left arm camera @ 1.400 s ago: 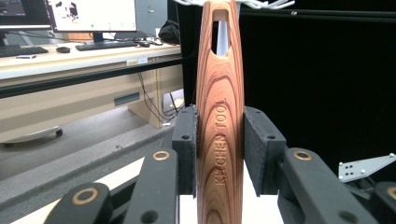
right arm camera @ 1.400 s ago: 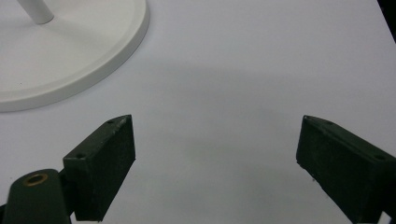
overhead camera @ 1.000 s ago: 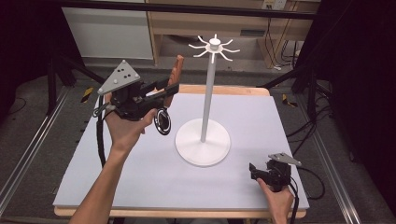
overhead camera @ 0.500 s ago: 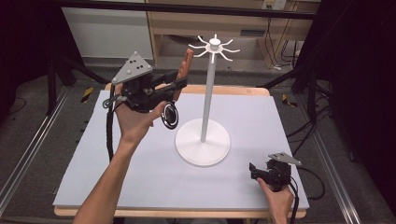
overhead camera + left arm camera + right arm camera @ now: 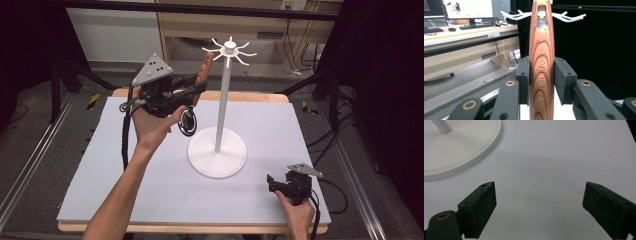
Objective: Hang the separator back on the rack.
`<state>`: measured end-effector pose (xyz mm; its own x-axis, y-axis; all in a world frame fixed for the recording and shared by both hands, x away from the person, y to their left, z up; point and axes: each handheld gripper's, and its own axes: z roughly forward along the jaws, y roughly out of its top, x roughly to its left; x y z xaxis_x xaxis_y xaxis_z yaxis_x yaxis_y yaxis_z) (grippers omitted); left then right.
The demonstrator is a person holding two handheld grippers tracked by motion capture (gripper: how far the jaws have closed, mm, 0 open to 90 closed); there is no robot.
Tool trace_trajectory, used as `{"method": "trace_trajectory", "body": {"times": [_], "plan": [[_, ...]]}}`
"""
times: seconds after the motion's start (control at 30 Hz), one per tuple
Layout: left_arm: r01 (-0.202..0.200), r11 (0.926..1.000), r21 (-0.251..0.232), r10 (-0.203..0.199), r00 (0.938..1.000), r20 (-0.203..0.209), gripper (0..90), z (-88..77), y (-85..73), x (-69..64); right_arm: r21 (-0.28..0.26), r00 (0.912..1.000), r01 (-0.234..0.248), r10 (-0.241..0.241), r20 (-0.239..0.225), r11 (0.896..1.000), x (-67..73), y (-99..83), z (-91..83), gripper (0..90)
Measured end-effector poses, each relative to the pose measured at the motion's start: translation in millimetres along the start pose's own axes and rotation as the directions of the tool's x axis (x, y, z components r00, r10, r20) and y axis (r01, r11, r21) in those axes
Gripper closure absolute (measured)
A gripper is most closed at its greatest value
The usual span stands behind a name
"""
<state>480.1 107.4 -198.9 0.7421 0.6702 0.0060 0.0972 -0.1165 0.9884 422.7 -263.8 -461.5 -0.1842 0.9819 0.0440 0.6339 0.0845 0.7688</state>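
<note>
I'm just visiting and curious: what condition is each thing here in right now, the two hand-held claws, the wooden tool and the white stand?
Left gripper: raised, shut on the wooden tool.
Wooden tool: clamped, hanging hole near the hooks, not hung.
White stand: upright, hooks bare.
Right gripper: open, holding nothing, low over the table.

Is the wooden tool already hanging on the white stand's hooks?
No, the left gripper grips the wooden tool short of the hooks.
</note>
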Motion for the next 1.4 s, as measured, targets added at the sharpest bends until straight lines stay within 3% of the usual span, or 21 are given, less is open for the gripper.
{"method": "trace_trajectory", "body": {"times": [0.9, 1.4], "plan": [[0.019, 0.9998, -0.010, -0.018, 0.9998, 0.005, 66.8, 21.4, -9.4, -0.6, 0.004, 1.0000, -0.003, 0.003, -0.001, 1.000, 0.1, 0.0, 0.4, 12.1], [-0.012, 0.9999, -0.009, 0.011, 0.9997, -0.022, 65.0, 27.4, -13.3, -2.0, 0.005, 1.0000, -0.002, 0.002, 0.001, 1.000, 0.0, -0.2, 1.0, 12.1]]}}
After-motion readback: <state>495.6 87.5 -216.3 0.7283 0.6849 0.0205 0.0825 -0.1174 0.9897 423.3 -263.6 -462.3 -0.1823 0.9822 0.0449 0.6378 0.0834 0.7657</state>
